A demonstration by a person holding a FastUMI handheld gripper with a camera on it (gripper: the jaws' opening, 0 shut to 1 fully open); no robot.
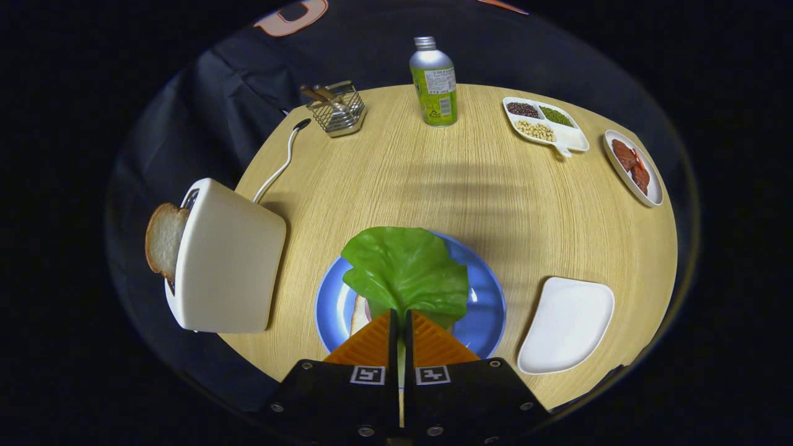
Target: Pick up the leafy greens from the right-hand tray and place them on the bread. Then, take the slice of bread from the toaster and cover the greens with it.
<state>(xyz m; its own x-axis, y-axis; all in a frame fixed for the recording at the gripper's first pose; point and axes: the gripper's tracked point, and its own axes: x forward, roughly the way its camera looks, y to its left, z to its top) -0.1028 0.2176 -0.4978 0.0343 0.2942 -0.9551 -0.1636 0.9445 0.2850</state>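
Green fills the space just ahead of the gripper (pixel 399 322): the leafy greens (pixel 406 272) are pinched by their stem end between the two fingers, which sit nearly closed with only a thin gap, the leaf caught in it. So the pick from the white tray (pixel 567 334), off to the gripper's right, looks done, and that tray holds nothing I can see now. The leaf hangs over the blue plate (pixel 483 310) directly ahead, and a pale edge of bread (pixel 359 314) peeks out beneath it, just left of the fingertips. Whether the leaf already rests on that slice or hovers a touch above, I cannot tell from here.

My read: we are at the placing step of the first half. Letting go is what remains there, and then the whole second half (the covering slice) is untouched: that slice of bread (pixel 164 240) sticks up from the slot of the cream toaster (pixel 226 260), well off to the gripper's left on the bench (pixel 433 186).

As for the leaf itself: one broad, bright, glossy piece, with ruffled edges and pale veins fanning out from the gripped end, spreading wide enough to hide most of the bread under it.
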